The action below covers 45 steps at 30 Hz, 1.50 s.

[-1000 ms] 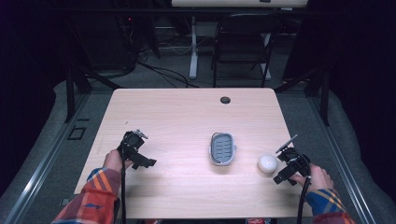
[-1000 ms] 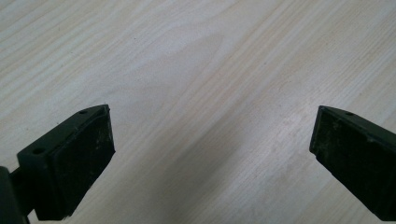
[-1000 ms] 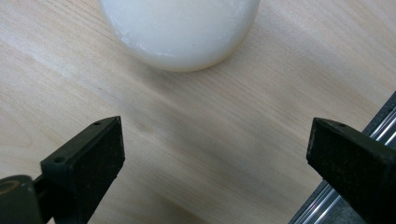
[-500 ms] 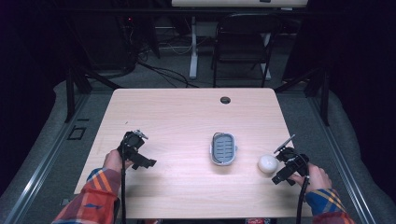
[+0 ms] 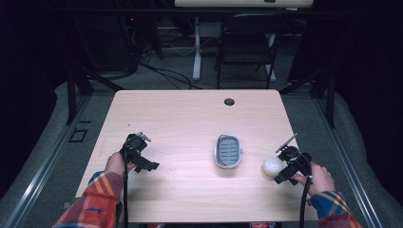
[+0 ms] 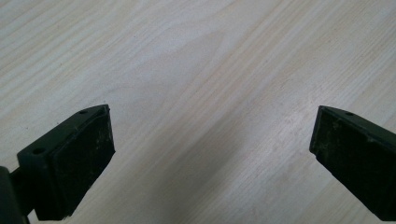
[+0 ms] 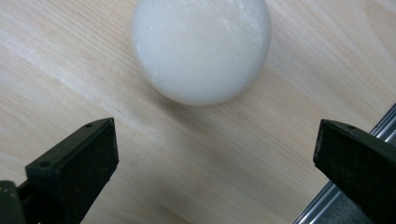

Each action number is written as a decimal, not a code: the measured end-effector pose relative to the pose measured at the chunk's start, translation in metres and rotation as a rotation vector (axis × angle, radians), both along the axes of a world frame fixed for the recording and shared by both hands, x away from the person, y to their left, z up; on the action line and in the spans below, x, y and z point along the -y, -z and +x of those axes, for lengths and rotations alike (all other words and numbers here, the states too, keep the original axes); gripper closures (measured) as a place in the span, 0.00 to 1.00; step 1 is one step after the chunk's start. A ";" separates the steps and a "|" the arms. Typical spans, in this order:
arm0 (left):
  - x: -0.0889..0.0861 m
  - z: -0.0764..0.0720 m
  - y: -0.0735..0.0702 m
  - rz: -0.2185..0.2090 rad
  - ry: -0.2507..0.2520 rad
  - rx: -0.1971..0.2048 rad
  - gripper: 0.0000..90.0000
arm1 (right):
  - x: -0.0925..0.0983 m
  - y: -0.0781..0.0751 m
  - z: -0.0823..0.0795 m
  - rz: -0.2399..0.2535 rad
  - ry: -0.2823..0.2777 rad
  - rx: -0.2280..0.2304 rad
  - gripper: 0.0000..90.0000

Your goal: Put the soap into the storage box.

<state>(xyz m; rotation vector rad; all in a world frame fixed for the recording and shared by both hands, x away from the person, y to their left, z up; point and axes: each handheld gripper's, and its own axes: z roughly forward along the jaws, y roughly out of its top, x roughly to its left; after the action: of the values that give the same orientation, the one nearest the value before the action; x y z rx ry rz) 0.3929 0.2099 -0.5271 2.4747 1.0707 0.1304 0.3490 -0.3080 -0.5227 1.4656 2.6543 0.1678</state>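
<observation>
Since the white ball [image 7: 201, 49] just right of the grey dish [image 5: 228, 151] looks smooth, hard and roll-prone, the wide-open right gripper [image 7: 215, 163] should probably pinch across its middle, while the left gripper [image 6: 210, 158] gapes wide over bare table [image 6: 196, 70].

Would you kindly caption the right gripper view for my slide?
Open right gripper poised just short of a white ball resting on the wooden table.
</observation>
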 end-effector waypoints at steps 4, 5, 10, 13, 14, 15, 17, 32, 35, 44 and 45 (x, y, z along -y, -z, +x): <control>0.000 0.001 0.001 -0.001 0.001 -0.003 0.00 | -0.002 0.000 0.005 0.010 -0.004 -0.004 0.00; 0.000 0.001 0.001 -0.001 0.003 -0.005 0.00 | -0.002 0.000 0.007 0.001 -0.006 -0.006 0.00; 0.001 0.001 0.001 0.001 0.004 -0.005 0.00 | -0.006 -0.003 0.012 0.018 -0.026 -0.009 0.00; 0.000 0.001 0.000 0.004 0.003 -0.003 0.00 | -0.009 -0.007 0.016 -0.023 -0.072 -0.032 0.00; 0.000 0.001 0.000 0.004 0.004 -0.004 0.00 | -0.011 0.000 0.014 0.043 -0.017 0.023 0.00; 0.000 0.001 0.001 0.002 0.004 -0.005 0.00 | -0.013 0.004 0.013 0.069 0.003 0.047 0.00; 0.000 0.001 0.001 0.003 0.005 -0.005 0.00 | -0.014 0.002 0.017 0.034 -0.029 0.018 0.00; 0.001 0.001 0.001 0.004 0.005 -0.003 0.00 | -0.027 0.003 0.030 -0.037 -0.092 0.033 0.00; 0.001 0.001 0.001 0.006 0.005 -0.007 0.00 | -0.028 0.002 0.035 -0.075 -0.116 0.004 0.00; 0.001 0.001 0.001 0.004 0.008 -0.007 0.00 | -0.032 0.013 0.040 -0.048 -0.080 -0.004 0.00; 0.001 0.001 0.001 0.005 0.008 -0.007 0.00 | -0.032 0.013 0.041 -0.057 -0.085 -0.013 0.00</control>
<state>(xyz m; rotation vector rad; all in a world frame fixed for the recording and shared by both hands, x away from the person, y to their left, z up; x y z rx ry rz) 0.3940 0.2086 -0.5282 2.4857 1.0641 0.1217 0.3903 -0.2758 -0.5356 1.3429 2.7095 0.0893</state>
